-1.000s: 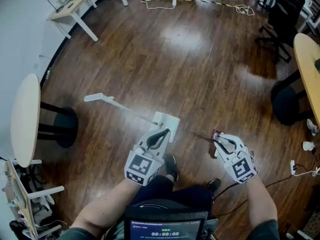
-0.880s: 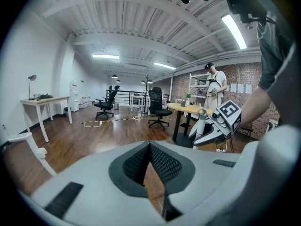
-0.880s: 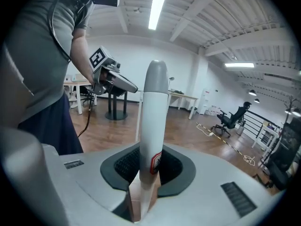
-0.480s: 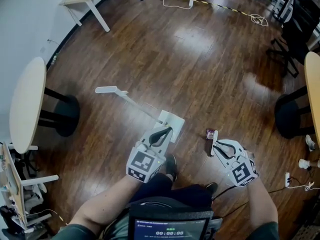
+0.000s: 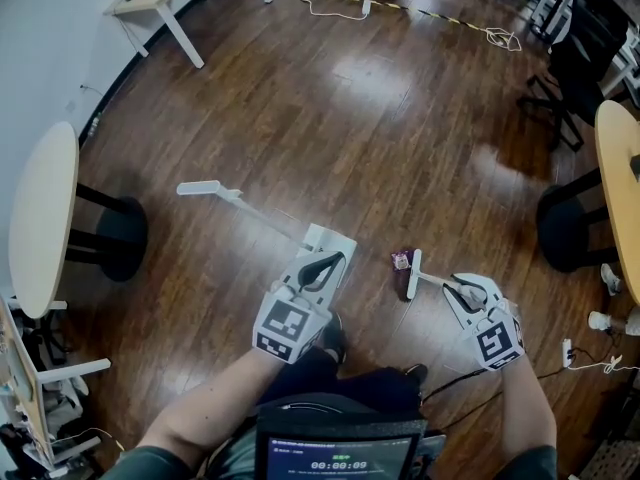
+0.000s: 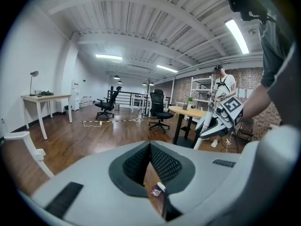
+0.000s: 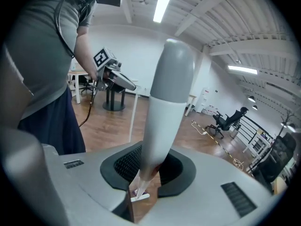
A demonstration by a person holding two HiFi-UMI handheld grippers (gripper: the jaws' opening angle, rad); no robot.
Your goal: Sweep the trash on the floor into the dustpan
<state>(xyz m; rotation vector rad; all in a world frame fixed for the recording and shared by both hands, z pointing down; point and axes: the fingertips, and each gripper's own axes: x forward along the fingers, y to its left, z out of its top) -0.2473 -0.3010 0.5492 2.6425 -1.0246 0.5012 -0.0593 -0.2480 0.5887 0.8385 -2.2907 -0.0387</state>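
With the right gripper clamped on the white broom and the left gripper closed and empty, the small purple wrapper ahead of the right gripper lay unswept, short of the white long-handled dustpan.

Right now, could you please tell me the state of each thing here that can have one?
left gripper: jaws together, nothing visible between them.
right gripper: shut on the broom, at its handle.
broom: head down on the floor beside the trash.
trash: on the floor, not yet in the dustpan.
dustpan: down at the left gripper's tips, apart from the trash.
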